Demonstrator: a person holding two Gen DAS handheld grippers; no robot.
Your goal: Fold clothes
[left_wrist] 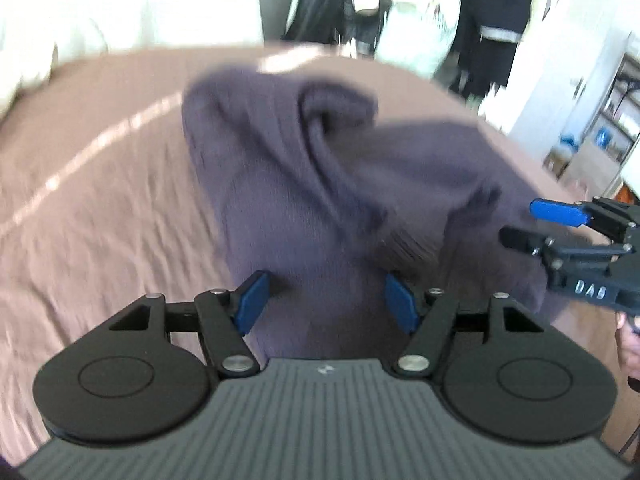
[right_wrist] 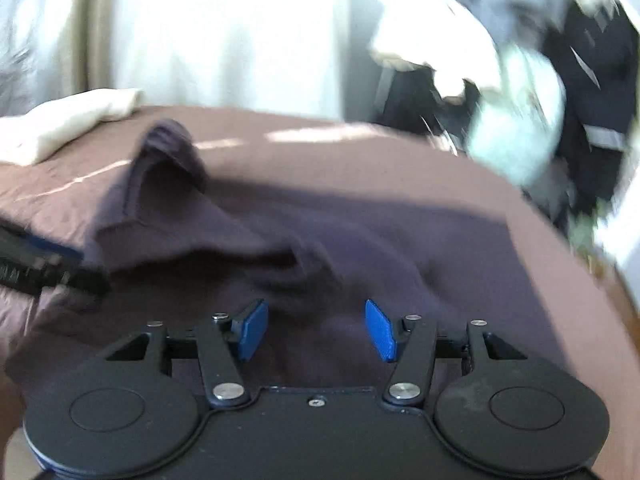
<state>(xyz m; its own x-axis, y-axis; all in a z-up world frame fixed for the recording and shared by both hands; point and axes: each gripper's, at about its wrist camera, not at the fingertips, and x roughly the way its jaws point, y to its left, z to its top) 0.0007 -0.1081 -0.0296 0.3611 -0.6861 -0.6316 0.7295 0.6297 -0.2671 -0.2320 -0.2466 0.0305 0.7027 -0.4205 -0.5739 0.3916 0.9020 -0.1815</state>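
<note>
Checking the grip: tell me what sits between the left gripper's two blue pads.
In the left wrist view, the purple garment runs between the open left gripper's pads; neither pad presses it.

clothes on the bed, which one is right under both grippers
The dark purple sweater, crumpled on the brown bedspread, lies below both open grippers. The cream folded cloth sits apart at the bed's far edge, and it is pale, not dark.
</note>
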